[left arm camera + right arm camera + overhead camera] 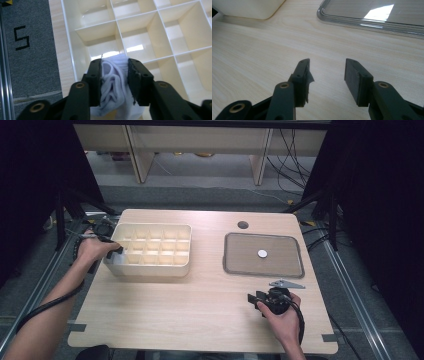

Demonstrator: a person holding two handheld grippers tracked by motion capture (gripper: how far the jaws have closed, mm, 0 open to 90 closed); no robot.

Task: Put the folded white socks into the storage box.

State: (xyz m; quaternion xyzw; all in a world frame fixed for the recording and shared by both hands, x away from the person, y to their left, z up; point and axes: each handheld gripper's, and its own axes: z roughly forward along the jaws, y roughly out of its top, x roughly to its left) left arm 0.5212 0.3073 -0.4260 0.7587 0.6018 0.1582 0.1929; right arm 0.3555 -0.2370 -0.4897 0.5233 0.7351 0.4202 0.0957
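A cream divided box (150, 251) with several compartments stands at the table's left. My left gripper (118, 249) (114, 65) hovers over the box's near-left corner compartments (105, 47), shut on a bunched white sock (112, 82) held between its jaws. The sock hangs down past the fingers. My right gripper (256, 300) (327, 67) rests low over the bare wood near the front right of the table, open with nothing between its pads.
A grey tray (263, 254) (372, 20) lies at the right of the table, a round light spot on its middle. A small grey three-cornered plate (286, 283) lies beside the right hand. A cable hole (243, 225) sits near the far edge.
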